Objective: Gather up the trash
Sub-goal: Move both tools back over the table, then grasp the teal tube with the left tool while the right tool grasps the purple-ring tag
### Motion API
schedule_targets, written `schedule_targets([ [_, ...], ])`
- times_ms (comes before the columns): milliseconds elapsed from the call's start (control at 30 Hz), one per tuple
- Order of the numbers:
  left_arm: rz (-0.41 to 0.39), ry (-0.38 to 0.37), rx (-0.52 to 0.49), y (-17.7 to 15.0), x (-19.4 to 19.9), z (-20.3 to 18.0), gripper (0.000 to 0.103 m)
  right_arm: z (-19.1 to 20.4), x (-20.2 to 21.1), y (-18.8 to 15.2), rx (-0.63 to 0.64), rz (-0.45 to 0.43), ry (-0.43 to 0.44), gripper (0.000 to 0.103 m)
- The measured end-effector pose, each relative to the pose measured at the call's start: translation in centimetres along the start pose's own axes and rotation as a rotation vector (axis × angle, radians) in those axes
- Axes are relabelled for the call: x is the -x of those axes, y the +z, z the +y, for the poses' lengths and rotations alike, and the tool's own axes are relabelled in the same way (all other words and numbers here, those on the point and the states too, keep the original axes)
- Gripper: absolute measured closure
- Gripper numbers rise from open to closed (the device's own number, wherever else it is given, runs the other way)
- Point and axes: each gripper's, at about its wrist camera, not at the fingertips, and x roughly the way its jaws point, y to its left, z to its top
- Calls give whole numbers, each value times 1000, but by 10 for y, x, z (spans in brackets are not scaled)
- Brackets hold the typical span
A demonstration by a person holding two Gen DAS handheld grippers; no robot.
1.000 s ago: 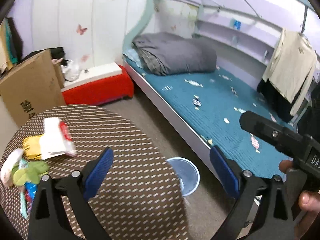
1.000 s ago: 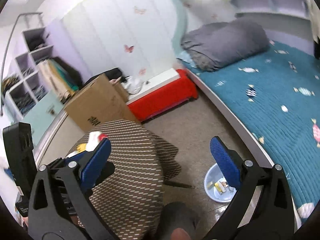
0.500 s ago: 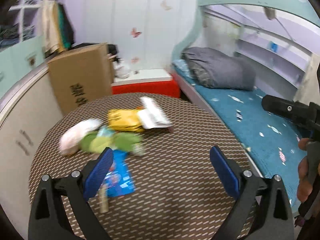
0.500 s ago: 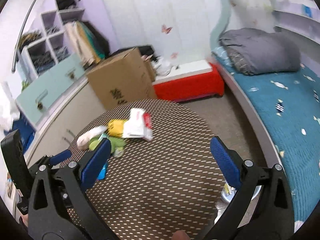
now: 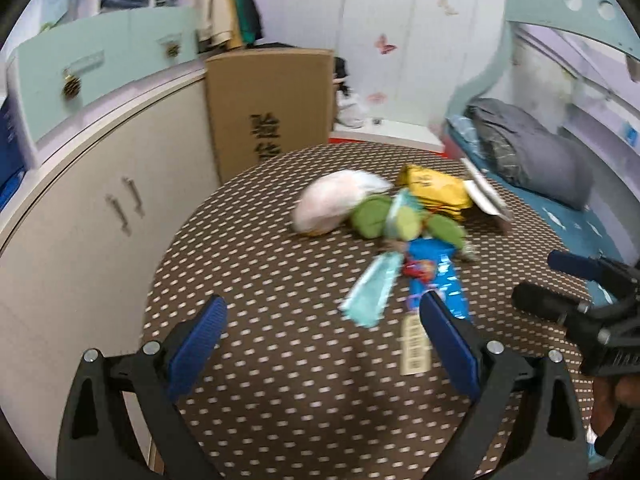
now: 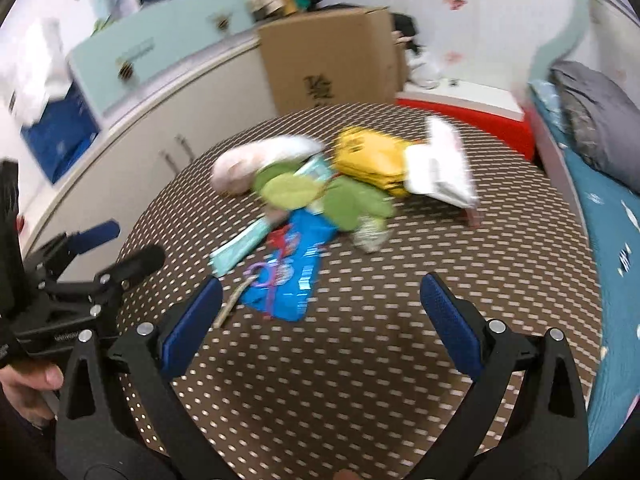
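Views swung from floor bin to worktop (image 5: 280,360). Left claw (image 5: 324,344) and right claw (image 6: 320,320) wide, empty. Approach step; next: close on blue wrapper (image 6: 290,270), frame centre.

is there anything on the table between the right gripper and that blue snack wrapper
Nothing visible. Only bare brown dotted tablecloth separates the open right gripper from the flat blue snack wrapper, the nearest piece of the trash pile.
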Motion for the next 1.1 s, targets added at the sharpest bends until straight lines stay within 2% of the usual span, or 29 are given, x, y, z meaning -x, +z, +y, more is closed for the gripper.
schedule_targets([
  [67,9,16,17,-5,-2,11,8,14,-11,0,34,12,24,20],
  [100,12,21,20,-7,-2,13,8,20,-17,0,46,23,34,23],
  [167,19,36,31,-10,-4,19,8,28,-27,-1,57,44,60,38],
  [233,26,47,37,-14,-4,26,8,37,-34,-1,70,56,71,47],
  [367,33,61,55,-20,-3,35,8,53,-39,-3,88,54,124,55],
  [500,38,61,55,-19,-7,36,8,60,-58,-4,97,92,73,62],
  [600,37,54,46,-15,-11,32,8,58,-69,-9,104,101,8,72],
  [667,44,39,27,-12,-16,26,8,61,-70,-9,144,80,-22,84],
  [700,47,35,20,-11,-19,24,8,62,-69,-11,164,78,-32,86],
  [733,49,33,13,-10,-21,22,8,60,-68,-11,160,77,-16,91],
  [767,51,27,0,-8,-25,18,8,57,-66,-12,142,75,8,100],
  [900,53,-8,-53,2,-37,3,8,42,-47,-17,100,43,82,100],
  [1100,83,-39,-211,14,-73,-26,8,26,-24,-20,58,9,114,100],
])
